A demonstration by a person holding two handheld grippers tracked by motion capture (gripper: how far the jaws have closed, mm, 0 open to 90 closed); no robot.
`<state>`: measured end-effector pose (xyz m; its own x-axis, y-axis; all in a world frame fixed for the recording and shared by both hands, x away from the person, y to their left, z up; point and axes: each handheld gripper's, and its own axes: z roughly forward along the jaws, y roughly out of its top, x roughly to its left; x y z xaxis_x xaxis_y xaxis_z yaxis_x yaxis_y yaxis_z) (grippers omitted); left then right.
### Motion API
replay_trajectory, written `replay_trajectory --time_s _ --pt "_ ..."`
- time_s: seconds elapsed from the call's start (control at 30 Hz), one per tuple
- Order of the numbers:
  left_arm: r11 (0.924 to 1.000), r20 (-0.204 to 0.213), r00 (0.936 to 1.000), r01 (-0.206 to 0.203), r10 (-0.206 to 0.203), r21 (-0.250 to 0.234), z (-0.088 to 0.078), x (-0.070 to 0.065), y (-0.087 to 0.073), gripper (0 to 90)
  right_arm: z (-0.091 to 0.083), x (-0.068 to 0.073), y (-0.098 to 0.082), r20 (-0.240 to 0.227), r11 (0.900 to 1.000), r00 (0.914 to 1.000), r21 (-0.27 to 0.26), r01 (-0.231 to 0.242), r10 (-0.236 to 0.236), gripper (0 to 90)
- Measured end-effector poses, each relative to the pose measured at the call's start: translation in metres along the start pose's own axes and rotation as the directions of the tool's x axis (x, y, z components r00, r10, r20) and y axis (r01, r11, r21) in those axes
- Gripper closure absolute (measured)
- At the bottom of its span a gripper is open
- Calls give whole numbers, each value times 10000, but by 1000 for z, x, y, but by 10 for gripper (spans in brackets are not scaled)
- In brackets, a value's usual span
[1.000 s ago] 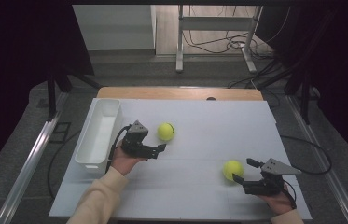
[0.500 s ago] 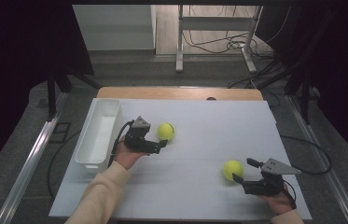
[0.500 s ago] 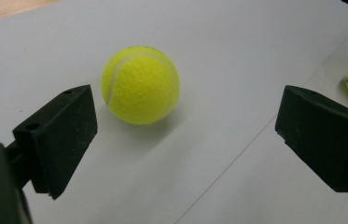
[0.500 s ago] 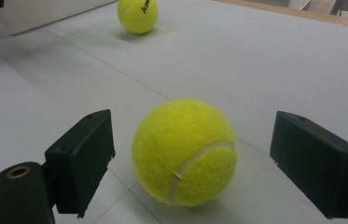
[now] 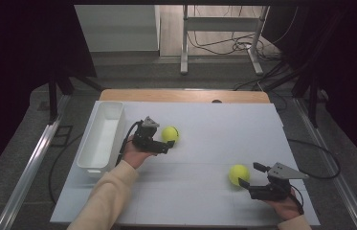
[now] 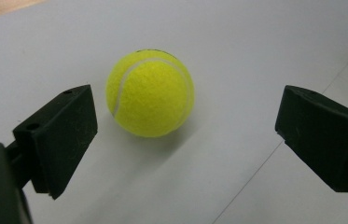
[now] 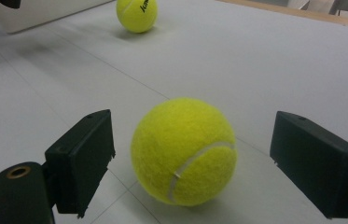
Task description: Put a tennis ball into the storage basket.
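Far left on the white table [image 5: 200, 201]: a white bin [image 5: 100, 139], long and narrow, lying lengthwise along the left edge. Just right of it, the left gripper [image 5: 169, 146], held in a hand with a cream sleeve [image 5: 104, 199] rising from the bottom, pointing rightward toward the first tennis ball [image 5: 170, 134]. Jaws spread wide apart, nothing gripped. In the left gripper view, the same ball [image 6: 149, 93] resting on the table ahead of the left gripper [image 6: 185, 135], beyond the two black pads [image 6: 62, 133], nearer the left-hand pad than the other, not touching either. White seam curving over its top and left face. Farther right and nearer the person, the second tennis ball [image 5: 239, 174], well apart from the first, lying on bare table. Just beside it to the right, the right gripper [image 5: 251, 176] with its grey three-cornered plate [image 5: 286, 170] on top, held low in a hand at the bottom right, aimed leftward at that ball. Jaws likewise open wide, clamped on nothing. In the right gripper view, the second ball [image 7: 184, 151] sitting between the two pads of the right gripper [image 7: 192, 172], closer to the left-hand one, a gap visible on either side. Beyond it, at the top, the first ball [image 7: 137, 15] and a corner of the bin [image 7: 36, 14].
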<state>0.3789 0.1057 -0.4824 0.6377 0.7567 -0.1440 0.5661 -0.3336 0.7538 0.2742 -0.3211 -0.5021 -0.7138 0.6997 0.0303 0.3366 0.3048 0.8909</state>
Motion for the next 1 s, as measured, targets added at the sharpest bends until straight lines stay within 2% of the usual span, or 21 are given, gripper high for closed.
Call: replay_trajectory --time_s 0.43,0.67,1.0 --pt "9997 -120 9999 48 -46 222 17 3 8 63 -1 0 0 17 10000 10000 -25 -7 7 142" --pt "9988 -271 9992 309 -299 391 25 11 6 63 0 -1 0 33 10000 10000 -27 14 -14 142" --pt "9982 -196 9992 371 -362 467 34 14 10 63 0 0 0 50 10000 10000 -25 17 -16 142"
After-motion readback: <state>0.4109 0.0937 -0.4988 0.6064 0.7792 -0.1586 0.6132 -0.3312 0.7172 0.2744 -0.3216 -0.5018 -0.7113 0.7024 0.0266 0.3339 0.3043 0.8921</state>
